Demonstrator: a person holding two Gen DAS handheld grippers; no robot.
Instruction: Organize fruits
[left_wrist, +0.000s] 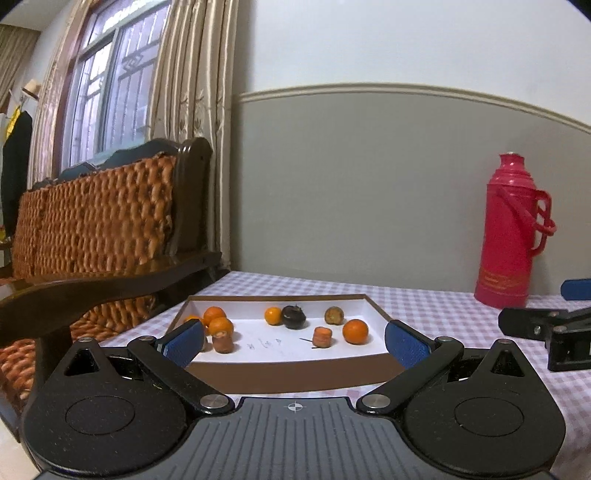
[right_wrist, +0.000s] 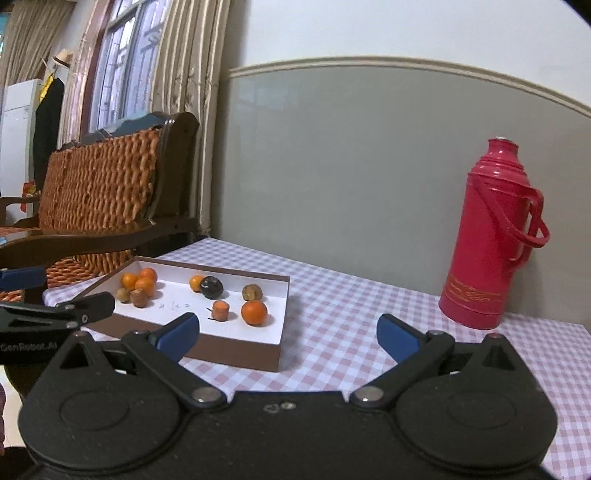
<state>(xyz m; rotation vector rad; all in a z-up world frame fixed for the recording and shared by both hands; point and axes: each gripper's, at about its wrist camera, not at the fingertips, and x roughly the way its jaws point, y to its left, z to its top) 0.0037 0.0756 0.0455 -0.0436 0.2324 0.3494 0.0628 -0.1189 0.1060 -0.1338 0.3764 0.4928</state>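
Both claws empty: left gripper and right gripper spread wide before the box. Fruits lie inside it, clustered at its left end, scattered rightward. Sorting stage uncertain; grouping rule apparently unreadable.

A table covered in a pink-and-white checked cloth carries everything here. Just ahead of the left gripper, a shallow brown box with a white floor lies flat on the cloth, its near wall between the spread fingers. From the right gripper the same box sits forward and to the left. A red thermos flask stands upright on the cloth, well ahead and to the right of both tools, close to the wall.
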